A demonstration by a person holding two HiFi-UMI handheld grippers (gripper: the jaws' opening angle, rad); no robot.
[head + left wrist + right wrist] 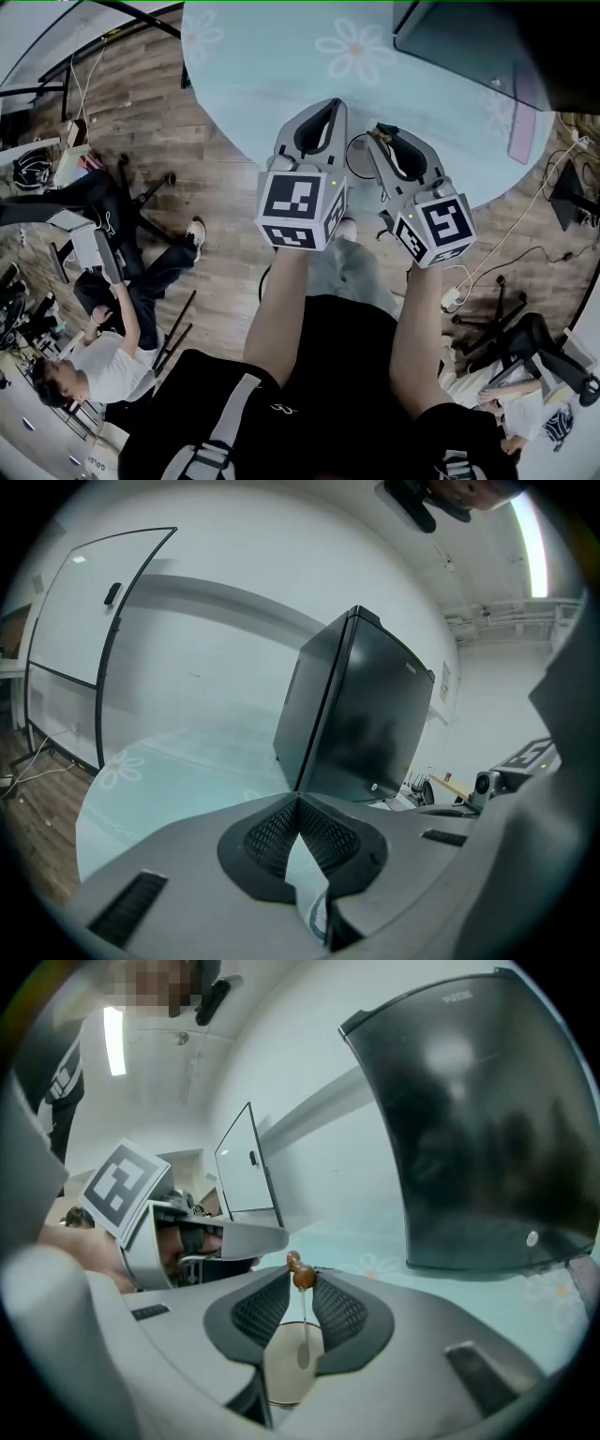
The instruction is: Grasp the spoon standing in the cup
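At the near edge of a round table point(244, 84) under a pale blue daisy-print cloth. Pinches the spoon point(302, 1277) by its brown beaded top, right gripper point(302, 1286) clenched on it at the very tips of the dark mesh pads point(339, 1312). Below that knob, a thin clear stem dropping straight into the cup point(278, 1380), upright, bowl end down inside the cream-coloured interior; contact between bowl and cup not discernible. Cup directly beneath the right jaws, over the cloth. Holds the left gripper point(298, 801) just beside the right one, clenched too, pad tips pressed together in a closed V with nothing between them. From the head view, both grippers side by side over the table's rim, marker cubes toward the camera, bare forearms behind them. Beyond the cup and well apart from it, a tall black cabinet point(469, 1129) standing on the cloth. Farther back in the left gripper view, a whiteboard point(84, 621) on a stand against a pale wall. On the wooden floor left of the table, a person point(103, 361) in a white shirt seated among office chairs and trailing cables.
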